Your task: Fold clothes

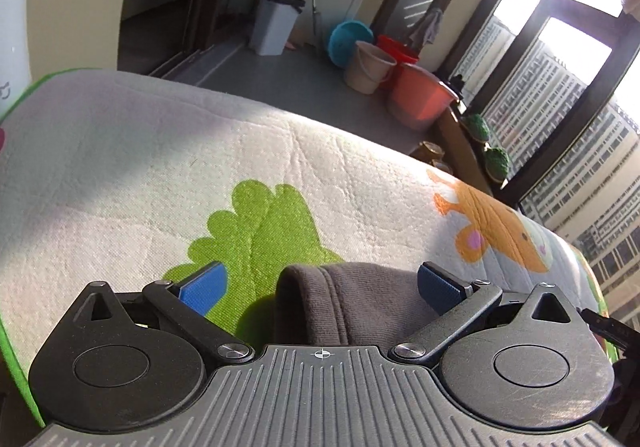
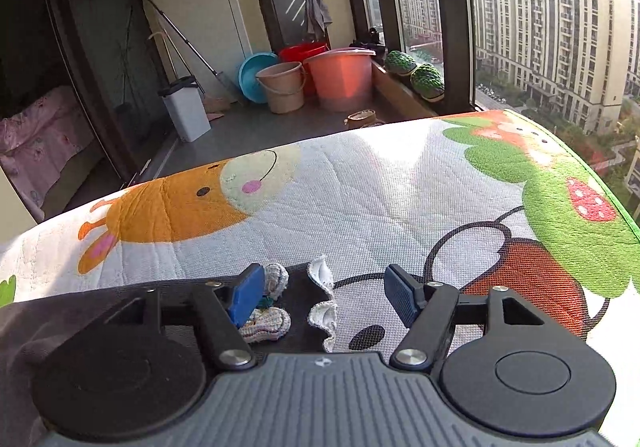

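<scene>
A grey-brown garment (image 1: 352, 303) lies on the cartoon-print mat (image 1: 160, 151), a folded, hemmed edge between my left gripper's (image 1: 320, 287) blue pads. The left gripper is open, low over the cloth. In the right wrist view the same dark garment (image 2: 298, 311) shows its edge with white scalloped trim (image 2: 322, 311) and knitted patches (image 2: 272, 321). My right gripper (image 2: 324, 297) is open, its fingers straddling that trimmed edge just above the mat (image 2: 360, 199). Most of the garment is hidden under the gripper bodies.
The mat's far edge drops to a grey floor. Beyond it stand several buckets (image 2: 340, 79), a blue basin (image 2: 252, 75), a white bin (image 2: 186, 111) and mops. Large windows are at the right, a doorway to a bedroom at the left.
</scene>
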Demonstrator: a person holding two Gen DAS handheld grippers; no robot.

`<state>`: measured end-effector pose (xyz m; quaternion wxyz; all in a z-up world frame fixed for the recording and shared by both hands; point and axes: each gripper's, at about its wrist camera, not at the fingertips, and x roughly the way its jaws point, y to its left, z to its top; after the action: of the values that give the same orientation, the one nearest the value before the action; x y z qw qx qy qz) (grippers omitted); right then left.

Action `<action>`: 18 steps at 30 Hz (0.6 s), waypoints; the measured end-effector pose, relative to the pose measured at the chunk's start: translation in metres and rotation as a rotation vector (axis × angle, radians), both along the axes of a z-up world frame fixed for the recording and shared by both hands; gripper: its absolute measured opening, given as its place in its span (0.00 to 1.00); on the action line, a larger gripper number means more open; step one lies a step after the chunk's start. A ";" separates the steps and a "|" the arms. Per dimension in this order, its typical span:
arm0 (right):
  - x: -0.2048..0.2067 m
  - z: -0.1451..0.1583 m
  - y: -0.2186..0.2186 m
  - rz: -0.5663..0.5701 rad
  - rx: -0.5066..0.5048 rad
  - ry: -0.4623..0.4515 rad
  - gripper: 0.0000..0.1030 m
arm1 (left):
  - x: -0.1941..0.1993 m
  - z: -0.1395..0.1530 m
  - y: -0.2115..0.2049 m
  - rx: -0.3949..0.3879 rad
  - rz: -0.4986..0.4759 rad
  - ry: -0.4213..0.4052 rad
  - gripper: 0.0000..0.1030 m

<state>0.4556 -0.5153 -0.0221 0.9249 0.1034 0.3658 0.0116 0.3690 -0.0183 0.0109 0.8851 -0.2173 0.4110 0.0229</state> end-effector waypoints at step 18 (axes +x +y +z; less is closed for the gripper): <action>-0.067 0.059 0.030 0.093 -0.077 -0.246 0.13 | -0.048 0.029 -0.040 0.179 -0.070 -0.286 0.39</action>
<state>0.3889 -0.4858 0.0372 0.9645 0.0488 0.2540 0.0530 0.3209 -0.0584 0.0398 0.9505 -0.1244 0.2846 -0.0023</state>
